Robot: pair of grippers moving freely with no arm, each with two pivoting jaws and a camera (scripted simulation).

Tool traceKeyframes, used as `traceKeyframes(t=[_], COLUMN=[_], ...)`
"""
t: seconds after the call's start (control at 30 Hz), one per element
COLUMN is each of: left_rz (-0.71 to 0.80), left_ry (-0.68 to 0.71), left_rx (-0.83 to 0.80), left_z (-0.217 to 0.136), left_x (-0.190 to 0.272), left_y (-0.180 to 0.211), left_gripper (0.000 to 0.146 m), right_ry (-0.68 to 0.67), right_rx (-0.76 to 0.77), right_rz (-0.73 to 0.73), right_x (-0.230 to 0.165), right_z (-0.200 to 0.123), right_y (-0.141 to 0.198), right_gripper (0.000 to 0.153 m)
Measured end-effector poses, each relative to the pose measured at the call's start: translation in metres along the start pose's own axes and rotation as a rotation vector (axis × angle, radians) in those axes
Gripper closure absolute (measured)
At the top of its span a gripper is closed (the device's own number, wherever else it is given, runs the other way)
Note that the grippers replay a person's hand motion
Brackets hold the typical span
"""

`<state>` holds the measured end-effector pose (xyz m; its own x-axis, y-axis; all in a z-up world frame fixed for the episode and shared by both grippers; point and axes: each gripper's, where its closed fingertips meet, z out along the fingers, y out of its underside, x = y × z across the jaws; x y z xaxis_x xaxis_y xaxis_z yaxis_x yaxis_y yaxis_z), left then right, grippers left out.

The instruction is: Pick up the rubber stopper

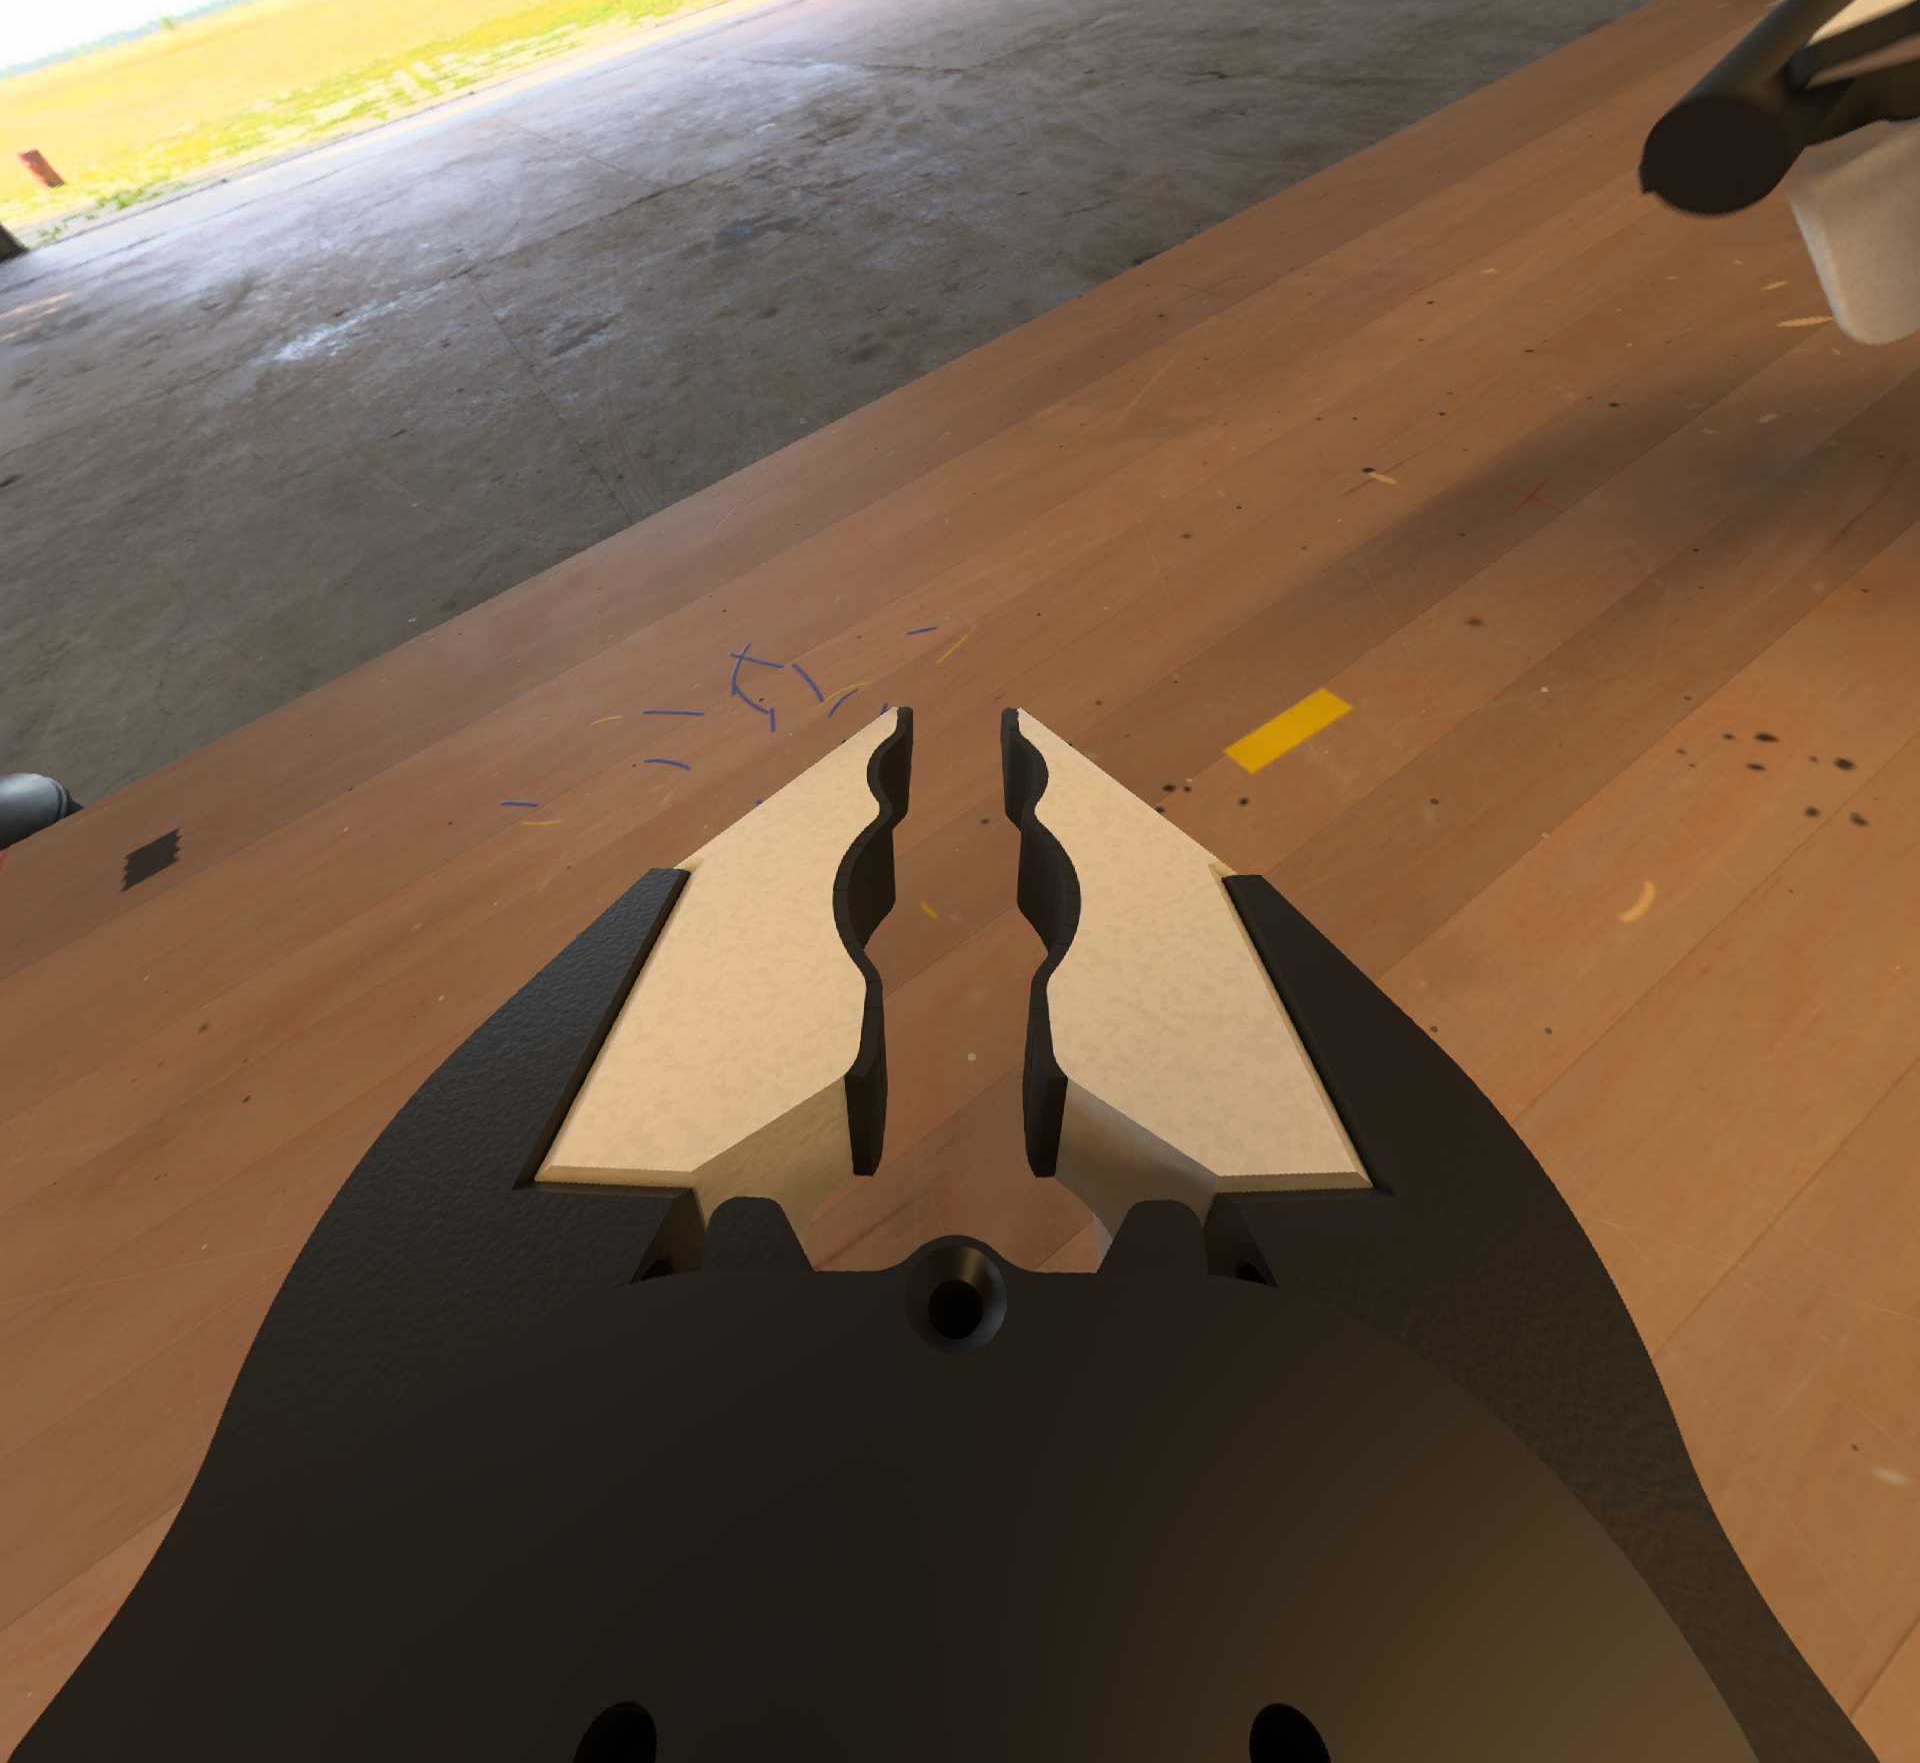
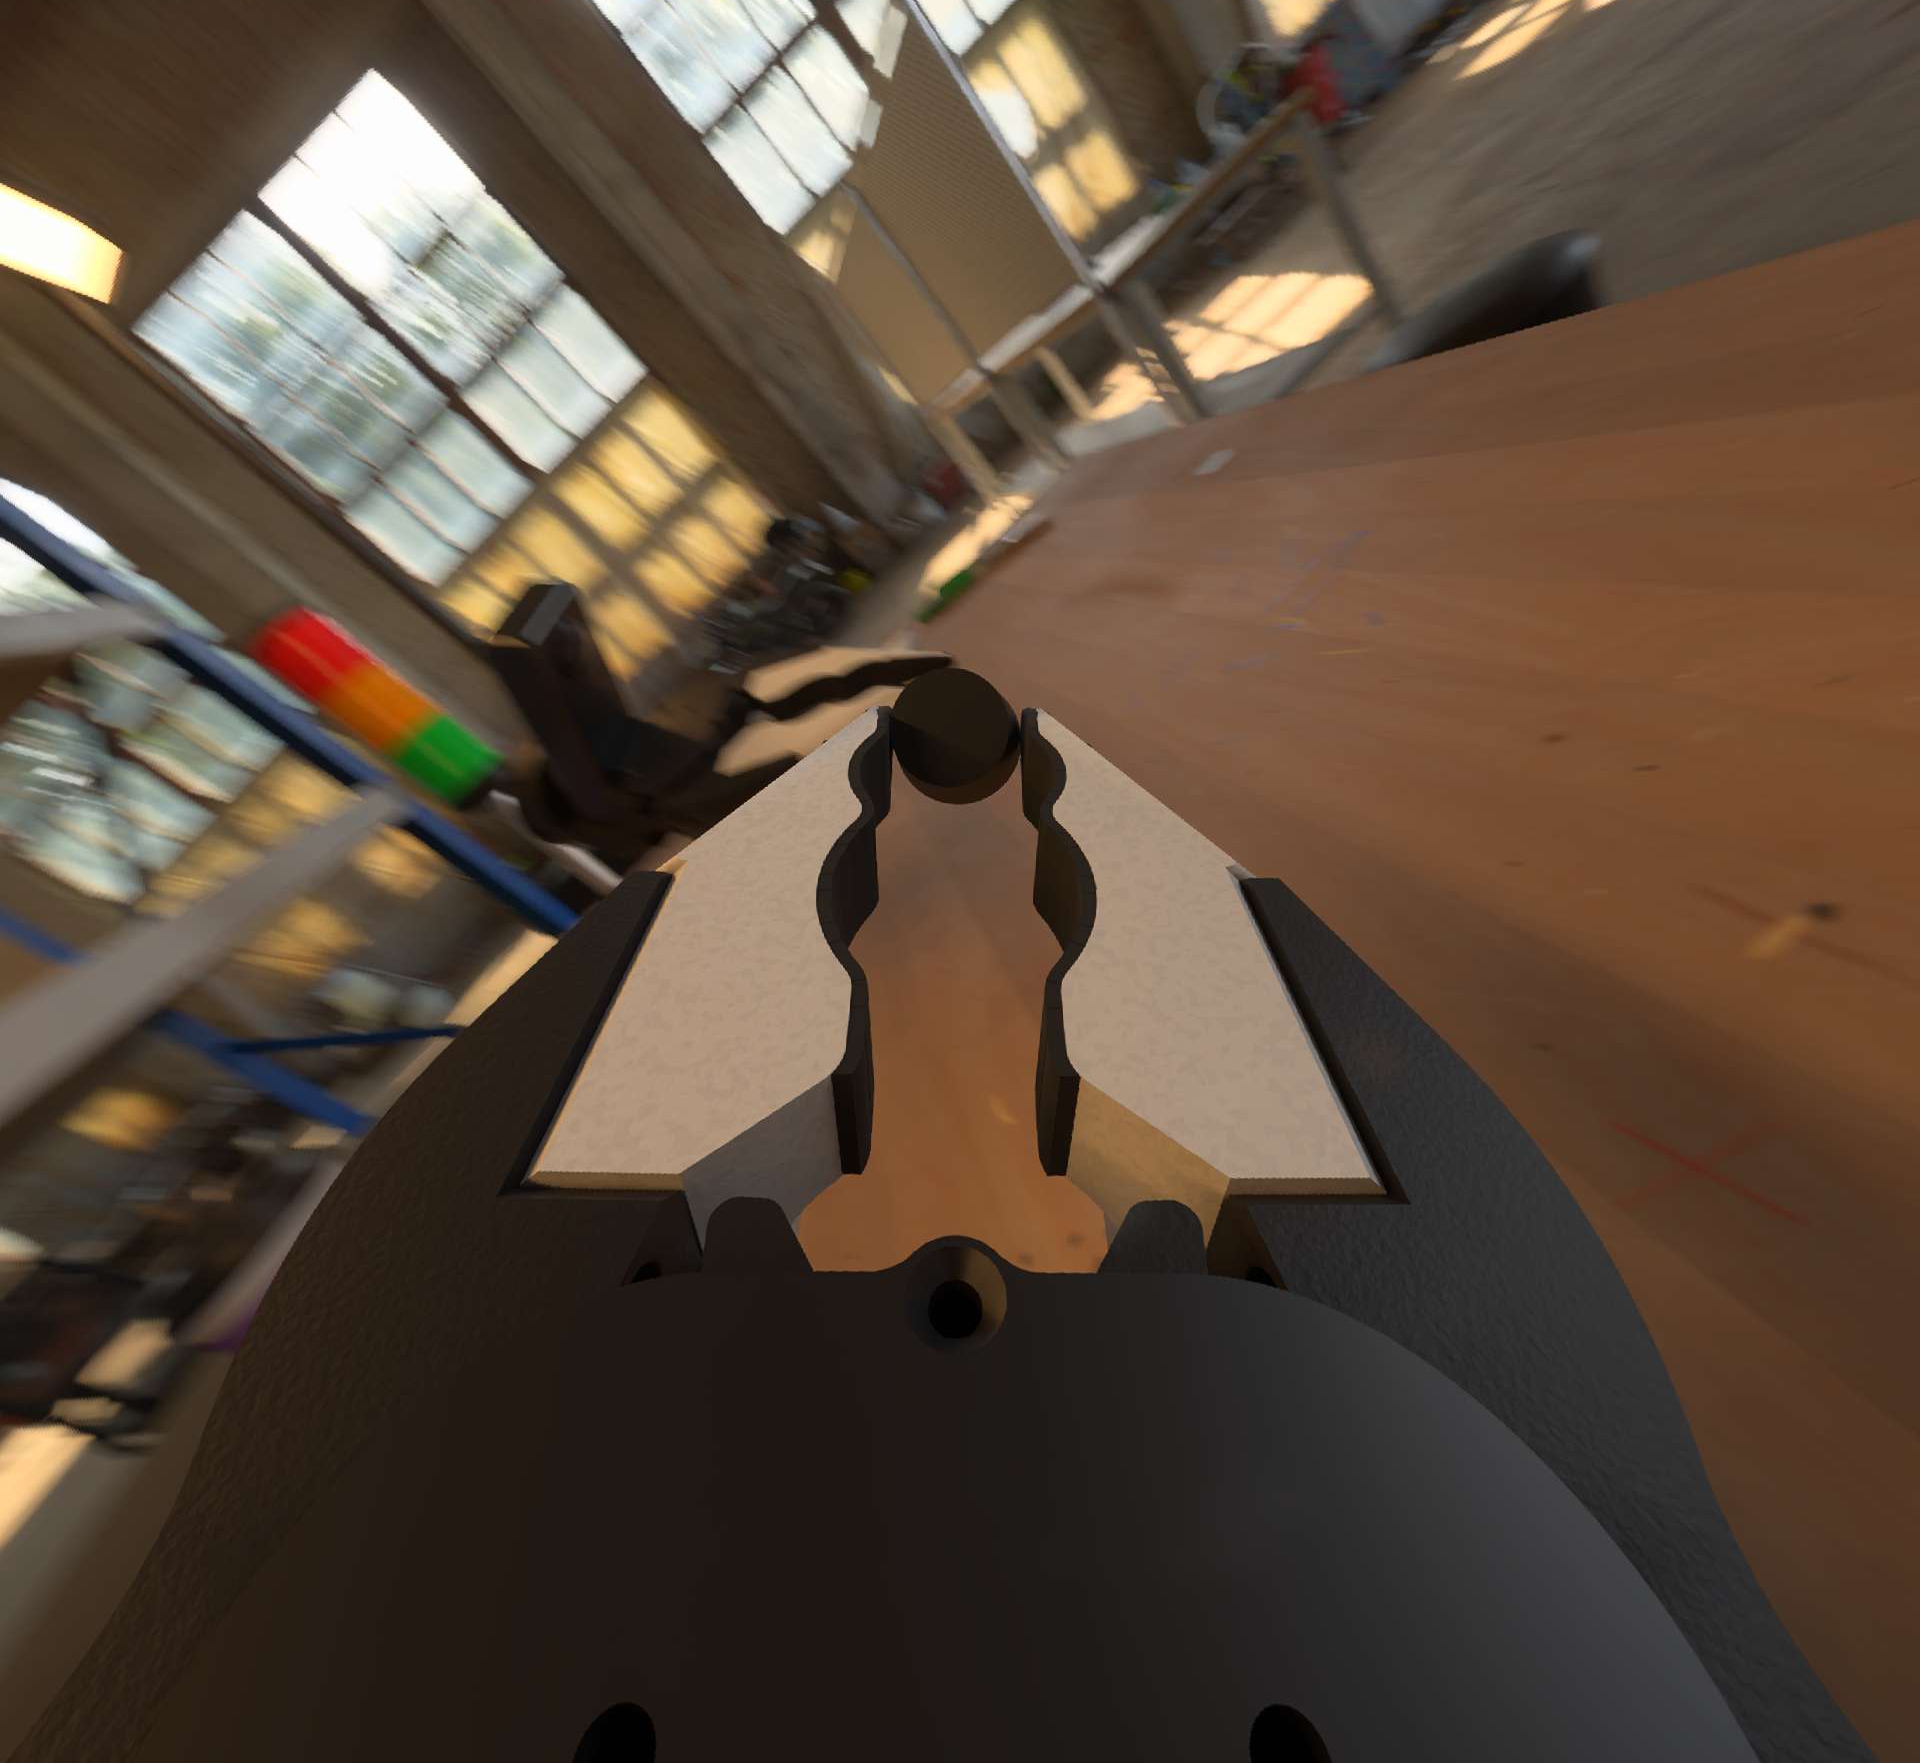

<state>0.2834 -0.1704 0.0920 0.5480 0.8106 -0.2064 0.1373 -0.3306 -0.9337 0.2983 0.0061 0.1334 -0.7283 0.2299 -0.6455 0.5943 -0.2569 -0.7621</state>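
Sunlit workshop windows tilt behind the right gripper (image 2: 956,737), whose fingertips are clamped on the dark rubber stopper (image 2: 954,745), pinched at the very tips, probably to keep it clear of the wooden table (image 2: 1507,726). Judging by the view, it hangs above the boards. Off to the side, the left gripper (image 1: 956,726) waits with its fingers slightly apart and empty, over planks marked with yellow tape (image 1: 1288,729).

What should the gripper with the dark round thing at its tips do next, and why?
Probably lift a little higher, slowly. The right gripper is shut on the rubber stopper only at its very tips, above the wooden table, so a gentle move seems safest. The left gripper is empty.
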Motion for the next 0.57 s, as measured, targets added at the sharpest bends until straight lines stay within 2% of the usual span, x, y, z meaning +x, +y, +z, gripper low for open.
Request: traceKeyframes(t=[0.17,0.3,0.43,0.57], left_rz=[0.002,0.000,0.003,-0.005], left_ry=[0.001,0.008,0.011,0.067], left_rx=[0.000,0.003,0.007,0.027], left_z=[-0.001,-0.001,-0.002,-0.003], left_x=[0.001,0.002,0.004,0.013], left_y=[0.000,0.000,-0.001,-0.005], left_gripper=[0.129,0.129,0.129,0.129], right_ry=[-0.367,-0.587,-0.654,-0.631], right_rx=[0.101,0.170,0.162,0.138], right_rz=[0.288,0.412,0.454,0.443], right_x=[-0.029,-0.047,-0.053,-0.053], right_z=[-0.010,-0.018,-0.019,-0.017], right_y=[-0.016,-0.028,-0.029,-0.024], right_gripper=[0.128,0.128,0.128,0.128])
